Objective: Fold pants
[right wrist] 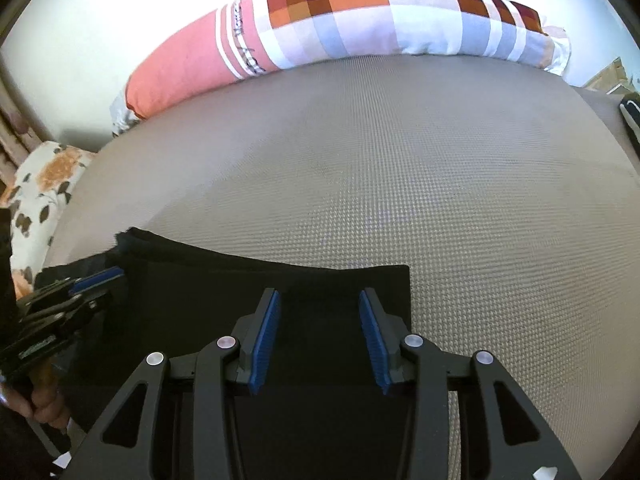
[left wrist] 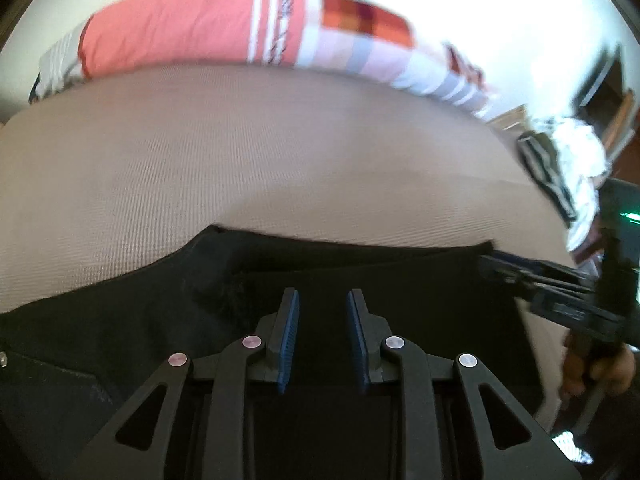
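The bed [right wrist: 440, 168], covered in a beige woven sheet, stretches away ahead of both grippers, with a long checked and coral pillow [right wrist: 320, 24] at its far edge. The black pants [right wrist: 224, 296] lie flat on the sheet directly under and just ahead of both tools, already doubled over into a compact slab with a straight front edge and a square corner.

The right gripper [right wrist: 320, 340] hovers above that slab, its blue pads standing apart with only dark cloth seen below them, nothing pinched. The left gripper [left wrist: 323, 336] is likewise parted, a narrower gap, with no cloth between the pads; its picture is smeared.

Judging from this, the biggest risk is to the fold itself: the top layer lies loose, so a tool dragging low across it could slide it off the layer beneath and skew the edges. Next, a pinch taken from above may catch only the upper layer, so a lift would peel the stack open. Smaller: the frayed, rumpled bit to the left gripper's front-left could snag a finger. Least, the two tools sit near each other and might knock together.
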`<state>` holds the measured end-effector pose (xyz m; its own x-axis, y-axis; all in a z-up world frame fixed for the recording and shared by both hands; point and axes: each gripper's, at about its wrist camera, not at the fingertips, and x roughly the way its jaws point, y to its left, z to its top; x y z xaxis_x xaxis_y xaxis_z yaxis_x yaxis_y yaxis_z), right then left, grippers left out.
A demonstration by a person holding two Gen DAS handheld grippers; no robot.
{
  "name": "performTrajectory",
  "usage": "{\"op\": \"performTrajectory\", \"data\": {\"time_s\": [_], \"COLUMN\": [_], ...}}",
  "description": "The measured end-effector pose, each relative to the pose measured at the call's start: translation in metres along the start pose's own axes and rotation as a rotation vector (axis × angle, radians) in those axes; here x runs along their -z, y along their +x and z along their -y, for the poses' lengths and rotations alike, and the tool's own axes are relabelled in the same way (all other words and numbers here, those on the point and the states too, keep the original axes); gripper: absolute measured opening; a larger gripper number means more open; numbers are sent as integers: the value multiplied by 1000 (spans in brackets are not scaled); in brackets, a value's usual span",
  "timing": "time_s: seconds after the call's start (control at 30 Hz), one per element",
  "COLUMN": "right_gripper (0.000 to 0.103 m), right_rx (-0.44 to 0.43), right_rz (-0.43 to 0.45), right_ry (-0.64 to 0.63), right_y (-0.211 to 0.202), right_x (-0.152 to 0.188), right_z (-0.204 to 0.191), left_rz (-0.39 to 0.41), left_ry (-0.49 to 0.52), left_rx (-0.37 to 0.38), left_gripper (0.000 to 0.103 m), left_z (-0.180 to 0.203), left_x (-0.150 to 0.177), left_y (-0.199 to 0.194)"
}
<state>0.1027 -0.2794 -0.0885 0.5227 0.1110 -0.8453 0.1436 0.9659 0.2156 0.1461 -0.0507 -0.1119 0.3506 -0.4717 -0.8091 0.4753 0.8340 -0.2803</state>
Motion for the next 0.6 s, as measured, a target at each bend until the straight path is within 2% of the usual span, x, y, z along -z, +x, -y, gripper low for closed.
{"op": "performTrajectory", "data": {"time_s": [0.1,0.33,0.5,0.6], "right_gripper": [38,38,39,40], "right_rx": [8,13,9,-2], "right_rz": [1,2,21,26], "right_ry": [-11,-18,-19,-22], "right_y": [2,1,-8,-16], "right_x": [0,0,4,9], "right_z": [-2,-3,-6,-11], "left_rz": [11,6,18,18], "left_ry": [-18,30,30,41], "left_rx": [28,-8,-45,-91], "left_gripper": [26,27,39,41], "left_z": [-6,3,9,11], "left_x": [0,5,22,43], "left_y": [3,-4,-18,-28]}}
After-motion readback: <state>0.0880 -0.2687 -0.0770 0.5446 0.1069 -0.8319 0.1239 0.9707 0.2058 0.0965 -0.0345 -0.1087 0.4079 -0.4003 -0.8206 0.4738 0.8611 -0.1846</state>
